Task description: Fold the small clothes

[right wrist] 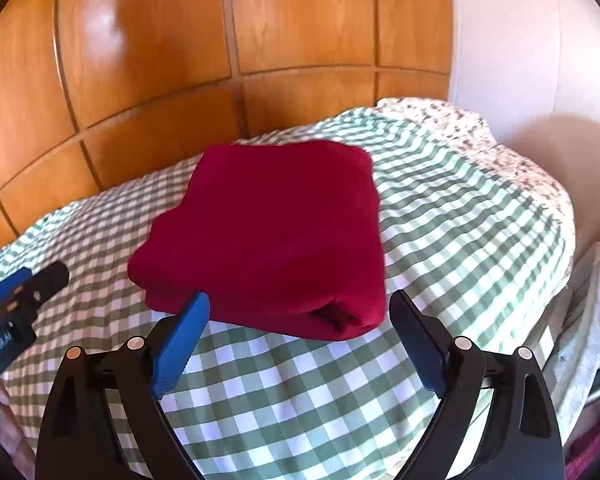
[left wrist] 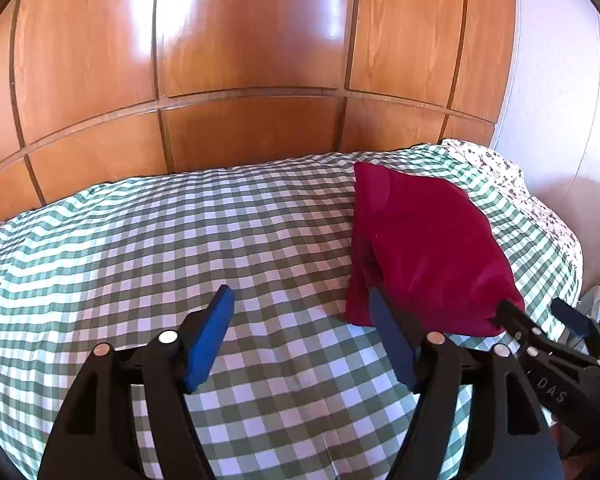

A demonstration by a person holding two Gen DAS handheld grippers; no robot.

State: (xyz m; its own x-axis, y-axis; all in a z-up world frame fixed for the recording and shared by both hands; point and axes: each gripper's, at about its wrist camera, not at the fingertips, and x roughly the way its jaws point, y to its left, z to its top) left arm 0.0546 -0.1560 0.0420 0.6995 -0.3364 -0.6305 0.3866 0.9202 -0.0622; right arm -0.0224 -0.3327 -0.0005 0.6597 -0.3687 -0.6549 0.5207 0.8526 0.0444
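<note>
Both sets of jaws stand wide apart and hold nothing. The left gripper point(left wrist: 302, 312) hangs over bare checked cover, its right finger point(left wrist: 392, 340) just at the near left corner of the red garment point(left wrist: 428, 248). The right gripper point(right wrist: 300, 316) faces the garment's near edge, which lies between its two fingers; whether the pads touch the cloth cannot be told.

The garment point(right wrist: 272, 232) lies folded into a thick, roughly square bundle on the bed point(right wrist: 308, 400), towards the bed's right side. Its near edge is a rounded fold with layers showing at the right corner; its left edge steps inward partway back.

Left of the garment the cover is a broad open stretch reaching the bed's far edge, where a wooden wardrobe point(left wrist: 240, 60) stands close behind. A floral sheet point(right wrist: 500, 136) shows at the far right corner, by a white wall point(right wrist: 508, 40).
</note>
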